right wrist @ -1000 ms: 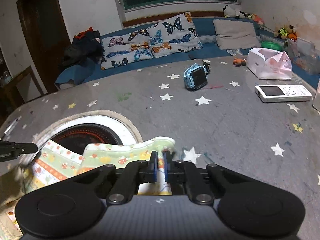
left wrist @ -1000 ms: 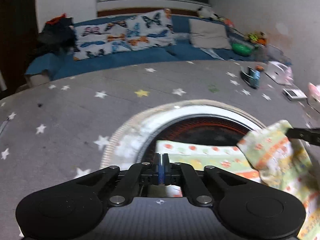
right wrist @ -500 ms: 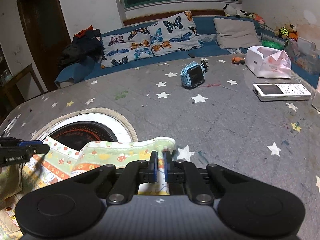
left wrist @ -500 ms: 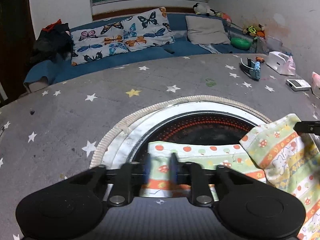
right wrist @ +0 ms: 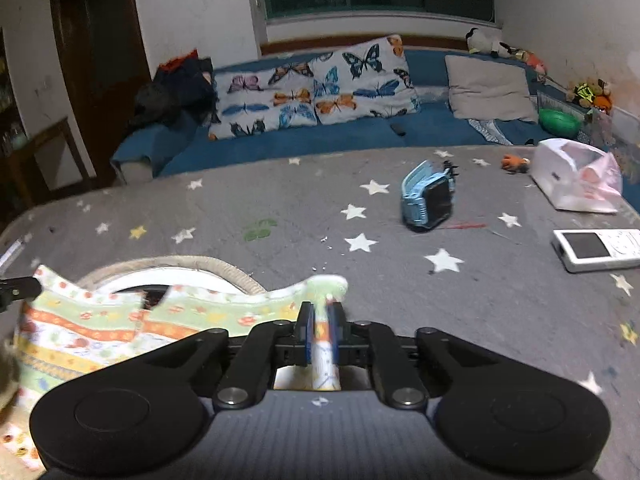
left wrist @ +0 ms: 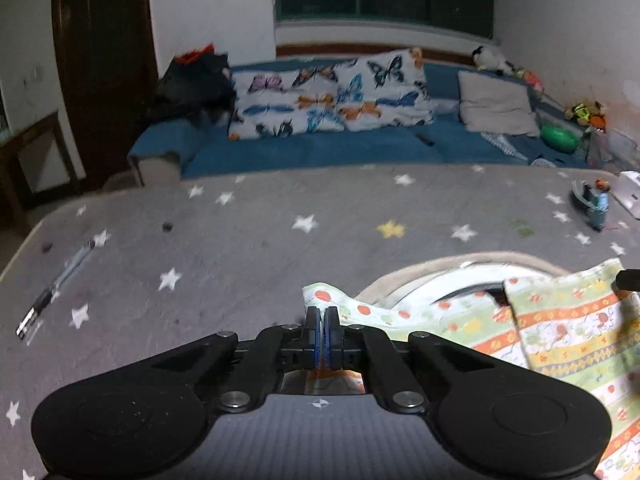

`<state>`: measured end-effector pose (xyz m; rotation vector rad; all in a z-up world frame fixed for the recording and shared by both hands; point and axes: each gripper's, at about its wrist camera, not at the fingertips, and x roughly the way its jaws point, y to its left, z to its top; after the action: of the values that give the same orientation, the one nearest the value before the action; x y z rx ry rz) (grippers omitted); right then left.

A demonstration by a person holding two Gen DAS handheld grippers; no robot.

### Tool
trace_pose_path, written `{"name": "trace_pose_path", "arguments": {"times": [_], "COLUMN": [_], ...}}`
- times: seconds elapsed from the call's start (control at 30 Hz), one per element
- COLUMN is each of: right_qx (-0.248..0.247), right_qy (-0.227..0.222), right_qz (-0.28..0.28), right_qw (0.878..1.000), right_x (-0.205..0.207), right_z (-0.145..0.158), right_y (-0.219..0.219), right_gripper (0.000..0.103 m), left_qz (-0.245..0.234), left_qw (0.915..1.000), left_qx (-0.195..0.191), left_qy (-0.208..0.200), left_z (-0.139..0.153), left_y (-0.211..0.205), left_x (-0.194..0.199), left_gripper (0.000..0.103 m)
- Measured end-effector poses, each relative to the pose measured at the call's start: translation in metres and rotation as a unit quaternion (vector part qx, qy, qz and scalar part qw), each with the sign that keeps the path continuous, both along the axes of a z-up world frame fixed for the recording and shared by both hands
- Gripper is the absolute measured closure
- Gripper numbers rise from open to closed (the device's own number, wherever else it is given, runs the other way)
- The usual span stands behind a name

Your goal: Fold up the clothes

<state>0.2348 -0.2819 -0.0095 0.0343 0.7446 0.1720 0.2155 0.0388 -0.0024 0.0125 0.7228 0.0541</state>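
From the left wrist camera, the left gripper [left wrist: 321, 334] has its blue-padded jaws pressed together on one corner of the pale green child's garment with orange stripes and printed red dots [left wrist: 560, 336]. The cloth runs from the jaws off to the right, draped over a round white-rimmed opening [left wrist: 440, 286] in the grey star-patterned table cover [left wrist: 240, 248]. A pen [left wrist: 56, 286] lies on the cover far to the left.

From the right wrist camera, the right gripper [right wrist: 320, 330] pinches a bunched fold of the same garment [right wrist: 80, 332] between its jaws, the fabric poking out in front of the tips and trailing left across the opening [right wrist: 176, 270]. Well apart on the cover sit a light blue child's watch [right wrist: 430, 198], a white handheld device [right wrist: 596, 248] and a white plastic bag [right wrist: 576, 176].
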Motion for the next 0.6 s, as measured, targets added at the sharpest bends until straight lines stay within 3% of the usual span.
{"name": "trace_pose_path", "arguments": {"times": [0.13, 0.23, 0.27, 0.33, 0.47, 0.6], "right_qx": [-0.009, 0.003, 0.001, -0.002, 0.002, 0.001], "right_qy": [0.004, 0.003, 0.002, 0.000, 0.012, 0.018], "right_qz": [0.012, 0.044, 0.057, 0.084, 0.123, 0.150], "right_qw": [1.000, 0.999, 0.998, 0.996, 0.992, 0.989], "right_x": [-0.003, -0.023, -0.032, -0.051, -0.087, -0.118], "right_z": [0.004, 0.015, 0.018, 0.023, 0.022, 0.021], "right_y": [0.006, 0.010, 0.013, 0.019, 0.031, 0.040], "right_gripper": [0.088, 0.067, 0.067, 0.064, 0.059, 0.049], "left_qz": [0.009, 0.000, -0.009, -0.034, -0.087, -0.108], "left_qw": [0.9992, 0.9984, 0.9984, 0.9979, 0.9947, 0.9928], "left_qx": [-0.032, -0.053, -0.053, -0.051, -0.039, 0.004], "left_qy": [0.022, 0.019, 0.017, 0.019, 0.039, 0.052], "left_z": [-0.003, 0.008, 0.012, 0.018, 0.015, 0.000], "left_y": [0.018, 0.029, 0.030, 0.030, 0.019, 0.000], "left_x": [0.000, -0.015, -0.024, -0.042, -0.082, -0.106], "left_gripper": [0.097, 0.096, 0.095, 0.091, 0.064, 0.060]}}
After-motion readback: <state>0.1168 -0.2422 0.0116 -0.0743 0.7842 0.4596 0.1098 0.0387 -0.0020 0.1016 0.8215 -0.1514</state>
